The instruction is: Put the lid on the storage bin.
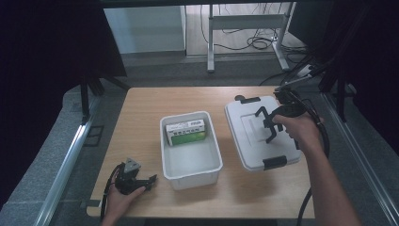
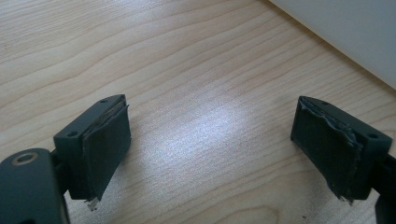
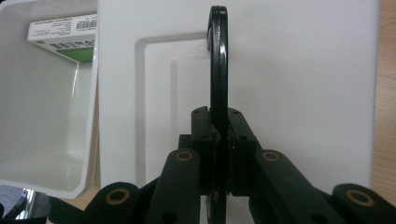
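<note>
The lid (image 1: 256,134) lies right of the bin (image 1: 188,157) (box (image 1: 187,132) inside).

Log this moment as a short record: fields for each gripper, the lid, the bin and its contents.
right gripper: shut on the lid's black handle
left gripper: open, nothing between its jaws, low over the table beside the bin
lid: white, with black end clips, to the right of the bin
bin: white, open-topped, at the table's middle
contents: green and white box at the bin's far end
</note>
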